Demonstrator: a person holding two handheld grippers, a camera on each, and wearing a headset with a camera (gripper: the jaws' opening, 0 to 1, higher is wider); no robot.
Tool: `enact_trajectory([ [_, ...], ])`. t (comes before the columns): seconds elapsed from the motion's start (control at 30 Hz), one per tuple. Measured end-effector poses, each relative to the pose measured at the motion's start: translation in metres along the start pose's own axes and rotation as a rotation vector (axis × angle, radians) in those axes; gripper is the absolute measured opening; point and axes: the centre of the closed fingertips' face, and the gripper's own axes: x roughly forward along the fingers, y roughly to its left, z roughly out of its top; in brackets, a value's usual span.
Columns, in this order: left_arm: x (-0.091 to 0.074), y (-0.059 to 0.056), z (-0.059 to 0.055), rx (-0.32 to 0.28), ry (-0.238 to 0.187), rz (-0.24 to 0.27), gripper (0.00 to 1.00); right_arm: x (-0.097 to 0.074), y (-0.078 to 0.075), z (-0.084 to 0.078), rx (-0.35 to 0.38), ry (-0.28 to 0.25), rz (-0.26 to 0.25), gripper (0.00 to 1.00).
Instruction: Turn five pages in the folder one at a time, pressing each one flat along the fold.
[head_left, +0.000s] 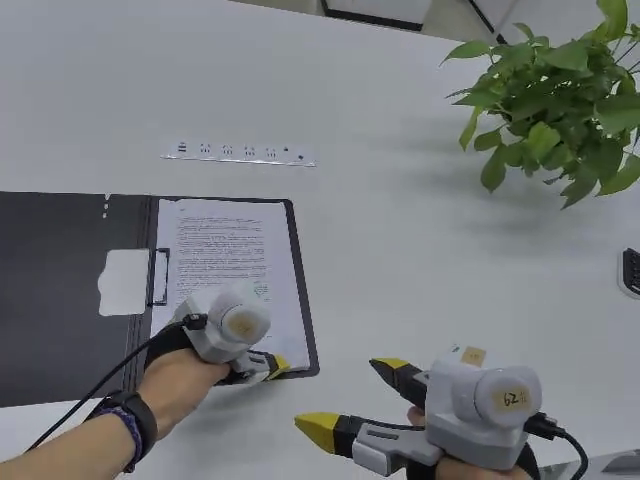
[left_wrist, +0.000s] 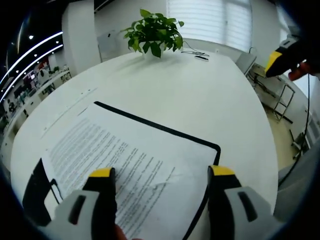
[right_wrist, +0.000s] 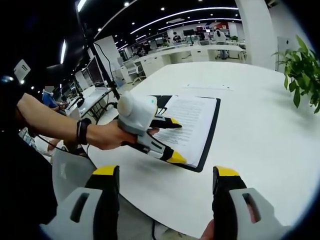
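The black folder (head_left: 60, 300) lies open on the white table, with a stack of printed pages (head_left: 225, 260) on its right half. My left gripper (head_left: 262, 362) is open at the pages' near right corner. In the left gripper view its yellow fingertips (left_wrist: 102, 173) spread over the top page (left_wrist: 135, 160), one on the paper, the other by the folder's edge (left_wrist: 217, 147). My right gripper (head_left: 352, 395) hovers open to the right of the folder, off the table's near edge, nothing between its jaws. The right gripper view looks past that gripper (right_wrist: 165, 171) at the left gripper (right_wrist: 172, 140) on the pages (right_wrist: 192, 122).
A potted green plant (head_left: 560, 110) stands at the far right of the table. A white power strip (head_left: 240, 152) lies beyond the folder. A dark object (head_left: 630, 270) sits at the right edge. A metal clip (head_left: 160, 277) holds the pages at the fold.
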Motion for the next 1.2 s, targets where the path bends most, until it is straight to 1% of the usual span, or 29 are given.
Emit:
enact_trajectory([
  [0.17,0.001,0.002,0.000,-0.008,-0.015,0.000,0.74,0.002,-0.002,0.000,0.028,-0.016,0.005,0.74],
  [0.27,0.001,0.002,0.000,-0.013,-0.023,0.001,0.71,0.005,-0.003,0.004,0.061,-0.050,0.014,0.72],
  [0.33,0.000,0.003,0.001,-0.013,-0.029,-0.004,0.68,0.009,-0.005,0.004,0.082,-0.058,0.018,0.73],
  [0.43,-0.001,0.007,0.001,-0.011,-0.043,0.007,0.57,0.014,-0.009,0.007,0.088,-0.064,0.016,0.72],
  [0.47,0.000,0.008,0.001,-0.015,-0.047,0.006,0.56,0.016,-0.010,0.009,0.096,-0.071,0.020,0.72],
  [0.6,0.000,0.009,0.001,-0.008,-0.055,0.008,0.53,0.021,-0.013,0.014,0.104,-0.079,0.023,0.71],
  [0.7,0.000,0.010,0.001,-0.009,-0.069,0.014,0.49,0.021,-0.015,0.017,0.097,-0.083,0.022,0.71],
  [0.8,0.000,0.009,0.001,-0.010,-0.081,0.008,0.47,0.020,-0.016,0.017,0.095,-0.085,0.020,0.72],
  [0.87,0.000,0.003,0.002,-0.001,-0.089,-0.018,0.39,0.020,-0.018,0.014,0.090,-0.078,0.017,0.72],
  [0.9,0.000,0.003,0.002,0.005,-0.092,-0.012,0.36,0.020,-0.019,0.012,0.090,-0.074,0.015,0.72],
  [0.97,0.000,0.003,0.003,-0.007,-0.099,-0.015,0.33,0.020,-0.019,0.009,0.094,-0.070,0.015,0.72],
  [1.03,0.000,0.006,0.003,-0.021,-0.107,-0.011,0.29,0.019,-0.019,0.007,0.095,-0.066,0.015,0.72],
  [1.07,0.000,0.007,0.004,-0.032,-0.112,-0.016,0.27,0.019,-0.020,0.006,0.096,-0.065,0.014,0.72],
  [1.13,-0.001,0.008,0.004,-0.027,-0.109,-0.021,0.20,0.019,-0.019,0.005,0.098,-0.066,0.014,0.72],
  [1.2,0.000,0.006,0.003,-0.012,-0.108,-0.024,0.16,0.019,-0.020,0.004,0.100,-0.067,0.012,0.72],
])
